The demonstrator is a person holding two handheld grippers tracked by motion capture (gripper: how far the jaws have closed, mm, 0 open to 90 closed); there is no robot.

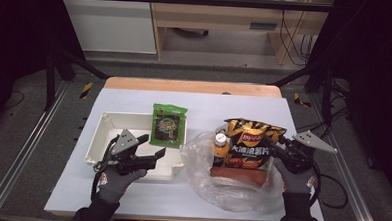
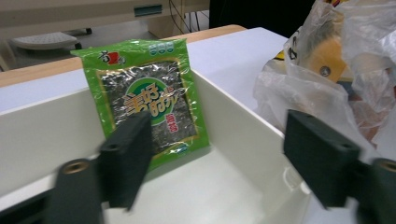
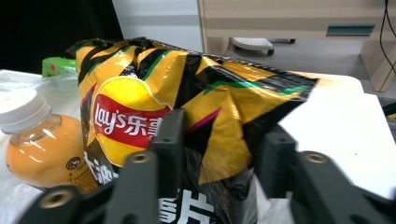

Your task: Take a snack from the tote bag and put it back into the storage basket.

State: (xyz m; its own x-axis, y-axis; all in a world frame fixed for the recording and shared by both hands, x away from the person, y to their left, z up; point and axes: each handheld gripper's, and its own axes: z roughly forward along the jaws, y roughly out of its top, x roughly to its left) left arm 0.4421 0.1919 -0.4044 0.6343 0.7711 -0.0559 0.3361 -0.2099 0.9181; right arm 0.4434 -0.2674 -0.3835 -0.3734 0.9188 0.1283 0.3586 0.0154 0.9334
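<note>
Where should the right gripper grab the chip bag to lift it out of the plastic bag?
Judging by its pose, grip the chip bag by its right top corner, coming from the right. It stands upright beside the bottle, its crimped top flat and thin. The right gripper already straddles that edge.

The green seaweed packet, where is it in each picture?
High view: the green seaweed packet leans on the white tray's far right rim, centre-left.
Left gripper view: upper left, standing in the tray.
Right gripper view: a green sliver at the left edge.
Shared landmark: the orange drink bottle.
</note>
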